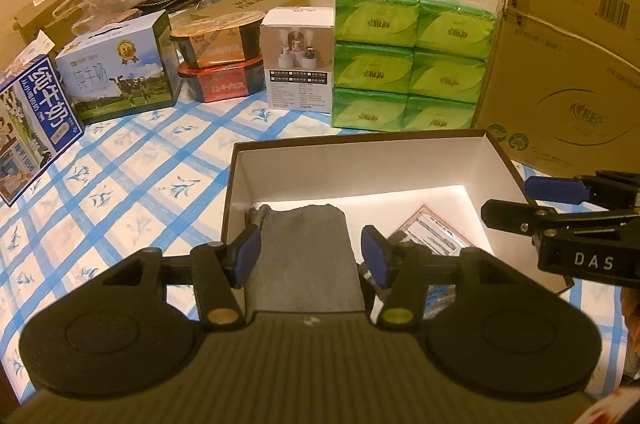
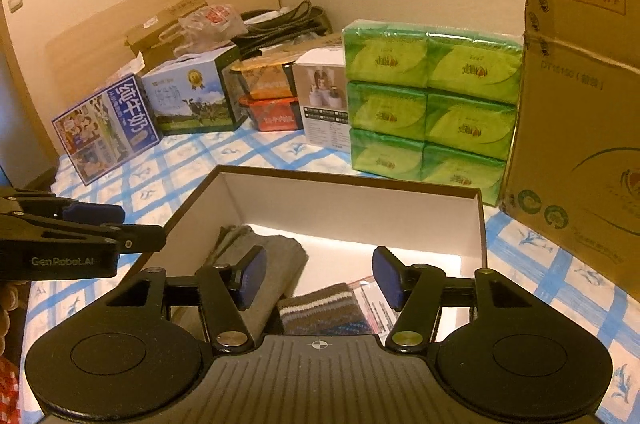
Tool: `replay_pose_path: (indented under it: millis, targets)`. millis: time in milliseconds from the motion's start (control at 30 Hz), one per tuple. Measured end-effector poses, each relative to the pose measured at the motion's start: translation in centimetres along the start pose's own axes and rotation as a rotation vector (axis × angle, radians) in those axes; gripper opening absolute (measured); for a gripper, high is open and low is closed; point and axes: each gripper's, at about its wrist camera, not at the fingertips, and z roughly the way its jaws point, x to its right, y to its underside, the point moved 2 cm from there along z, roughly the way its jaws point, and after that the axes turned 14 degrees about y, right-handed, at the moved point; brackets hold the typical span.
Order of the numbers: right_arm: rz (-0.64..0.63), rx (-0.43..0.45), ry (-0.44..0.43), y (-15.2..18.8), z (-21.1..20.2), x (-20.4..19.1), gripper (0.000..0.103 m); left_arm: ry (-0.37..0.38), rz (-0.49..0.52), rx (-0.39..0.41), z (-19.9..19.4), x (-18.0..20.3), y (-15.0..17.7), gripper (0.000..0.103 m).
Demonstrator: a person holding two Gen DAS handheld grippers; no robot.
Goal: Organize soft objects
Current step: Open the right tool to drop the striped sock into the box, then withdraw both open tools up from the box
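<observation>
An open brown box with a white inside [image 1: 360, 140] [image 2: 344, 181] lies on a blue-checked sheet. In it, at the left, rests a folded grey cloth [image 1: 304, 248] [image 2: 276, 264]. Beside that is a striped brown-and-blue knit item in a clear packet [image 2: 320, 312] [image 1: 436, 228]. My left gripper [image 1: 312, 256] hovers over the grey cloth, open, its blue pads clear of the cloth on both sides. My right gripper [image 2: 320, 276] is open above the striped item, touching nothing. Each gripper shows at the edge of the other's view: the right gripper [image 1: 528, 198], the left gripper [image 2: 128, 224].
Behind the box stands a stack of green tissue packs [image 1: 408, 60] [image 2: 428, 108]. A tall cardboard carton [image 1: 568, 64] [image 2: 580, 104] stands at the right. A white product box [image 1: 298, 60], stacked food tubs [image 1: 220, 64] and milk cartons [image 1: 120, 68] line the back left.
</observation>
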Motion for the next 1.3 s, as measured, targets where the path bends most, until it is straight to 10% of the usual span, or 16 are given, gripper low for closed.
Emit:
replay_pose_path:
  millis: [1300]
  targets:
    - [0.074,0.035,-0.074,10.4,-17.2,1.8,0.067,-0.052,-0.104,0.104,-17.8,7.2,13.8,0.063]
